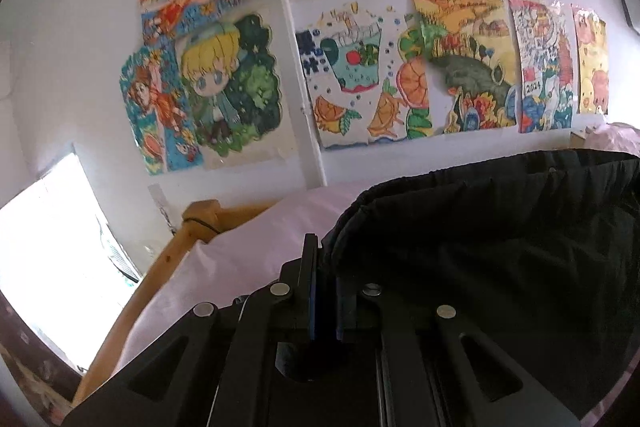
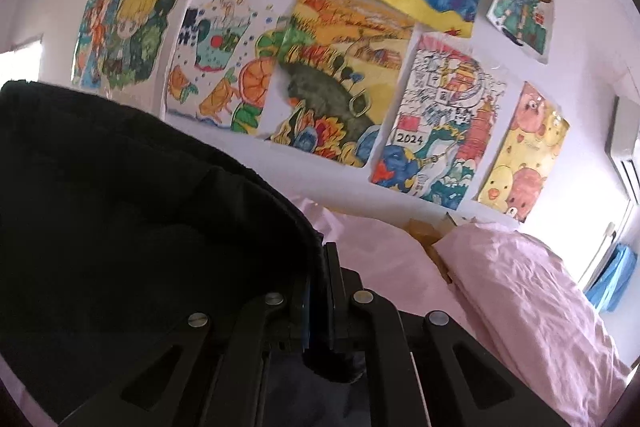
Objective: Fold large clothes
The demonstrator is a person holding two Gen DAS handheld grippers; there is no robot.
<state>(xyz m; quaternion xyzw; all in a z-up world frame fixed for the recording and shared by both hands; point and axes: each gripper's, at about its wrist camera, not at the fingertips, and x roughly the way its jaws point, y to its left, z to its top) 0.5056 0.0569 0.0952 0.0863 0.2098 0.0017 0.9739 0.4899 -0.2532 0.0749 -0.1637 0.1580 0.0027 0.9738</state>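
children's drawings (image 1: 360,47) cover a white wall (image 1: 80,27) above a bed with a pink sheet (image 2: 520,287). left gripper (image 1: 324,291) is clamped on a black garment (image 1: 500,247), which spreads toward 3 o'clock. right gripper (image 2: 320,291) pinches the same garment, spreading toward 9 o'clock.

Probably a child's bedroom: pink bedding (image 2: 520,279), wooden bedframe (image 1: 160,267), crayon drawings (image 1: 240,83) on wall.
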